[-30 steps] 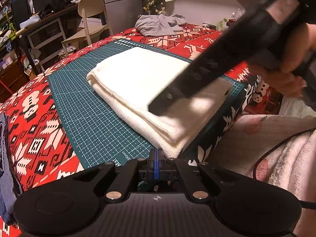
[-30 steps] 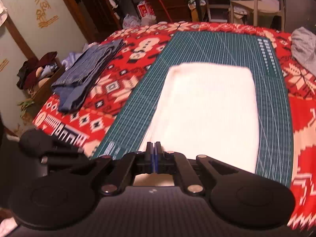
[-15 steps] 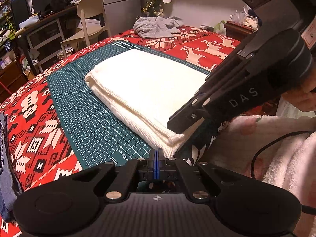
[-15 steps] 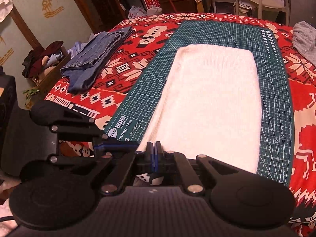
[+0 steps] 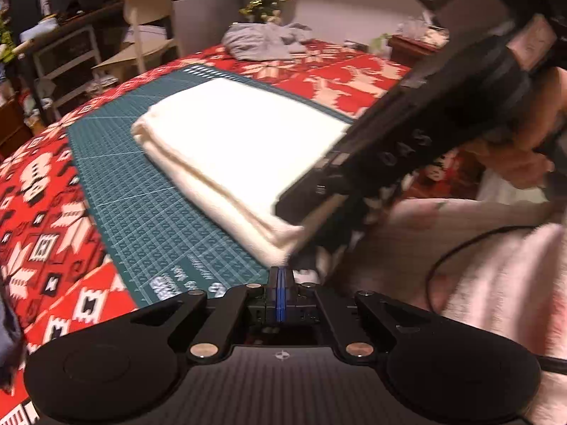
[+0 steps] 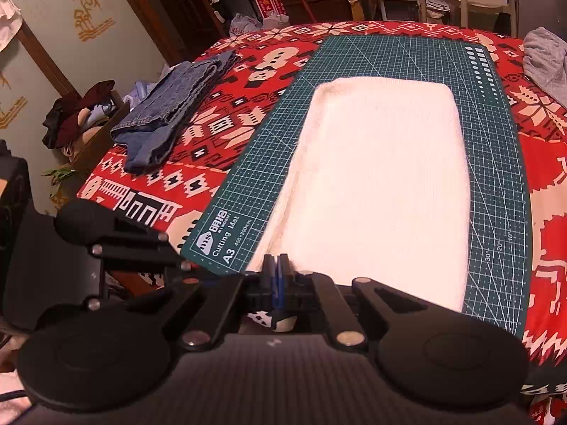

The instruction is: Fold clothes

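Note:
A folded white cloth (image 5: 241,141) (image 6: 382,177) lies flat on the green cutting mat (image 5: 149,212) (image 6: 404,56), which sits on a red patterned cover. My left gripper (image 5: 280,276) is shut and empty, just off the mat's near edge by the cloth's near corner. My right gripper (image 6: 275,265) is shut at the cloth's near edge, with nothing seen between its fingers. In the left wrist view the right gripper (image 5: 287,209) slants down from a hand (image 5: 524,156) onto that corner, blurred. The left gripper (image 6: 177,258) shows low on the left in the right wrist view.
Folded blue jeans (image 6: 170,113) lie on the cover left of the mat. A grey garment (image 5: 265,40) (image 6: 545,60) sits at the far side. A chair (image 5: 149,24) and desk stand beyond. A pink fluffy sleeve (image 5: 478,265) and black cable (image 5: 460,248) are close right.
The right gripper has swung down over the cloth and back to its near corner. Both views have shifted slightly, and the left gripper now shows in the right view. The cloth has not moved.

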The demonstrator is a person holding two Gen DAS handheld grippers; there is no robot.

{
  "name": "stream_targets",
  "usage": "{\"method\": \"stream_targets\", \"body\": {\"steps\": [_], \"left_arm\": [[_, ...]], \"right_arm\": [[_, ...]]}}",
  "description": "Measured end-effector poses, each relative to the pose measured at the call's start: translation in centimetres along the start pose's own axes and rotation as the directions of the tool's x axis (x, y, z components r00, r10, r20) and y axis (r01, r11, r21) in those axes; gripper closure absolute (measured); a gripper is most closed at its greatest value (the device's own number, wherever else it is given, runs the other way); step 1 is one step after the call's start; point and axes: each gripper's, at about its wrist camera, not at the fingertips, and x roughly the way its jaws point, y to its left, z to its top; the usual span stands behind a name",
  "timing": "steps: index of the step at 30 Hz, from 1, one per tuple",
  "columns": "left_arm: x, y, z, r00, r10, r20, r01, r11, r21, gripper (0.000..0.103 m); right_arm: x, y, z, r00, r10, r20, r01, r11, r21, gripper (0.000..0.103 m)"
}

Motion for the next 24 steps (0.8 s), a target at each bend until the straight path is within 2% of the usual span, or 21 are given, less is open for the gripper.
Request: {"method": "stream_targets", "body": {"steps": [3, 8, 11, 14, 20, 24], "left_arm": [[-0.4, 0.2, 0.0, 1.0, 0.011, 0.011, -0.011, 1.0, -0.002, 0.103], [-1.0, 2.8, 0.6, 0.997, 0.045, 0.057, -0.039, 0.993, -0.109, 0.103], [-0.1, 4.7, 1.4, 0.995, 0.069, 0.076, -0.053, 0.979, -0.198, 0.103], [1.8, 5.8, 2.3, 0.994, 0.083, 0.073, -0.063, 0.969, -0.24, 0.103], [4.5, 7.2, 3.9, 0.994, 0.094, 0.064, -0.074, 0.962, -0.264, 0.103], [4.3, 6.6, 4.2, 0.996, 0.05, 0.071, -0.034, 0.975, -0.22, 0.103]], "right_arm": [[-0.3, -0.1, 0.3, 1.0, -0.005, 0.013, 0.005, 1.0, -0.002, 0.101], [-0.9, -0.3, 0.7, 0.999, -0.012, 0.034, 0.012, 1.0, -0.005, 0.101], [-1.2, -0.4, 0.9, 0.999, -0.017, 0.047, 0.017, 1.0, -0.006, 0.101], [-1.2, -0.6, 1.4, 0.998, -0.025, 0.054, 0.025, 1.0, -0.003, 0.101], [-0.7, -1.1, 2.5, 0.998, -0.033, 0.051, 0.033, 0.999, 0.002, 0.101], [-0.2, -1.4, 2.8, 0.999, -0.03, 0.037, 0.03, 1.0, 0.006, 0.101]]}}
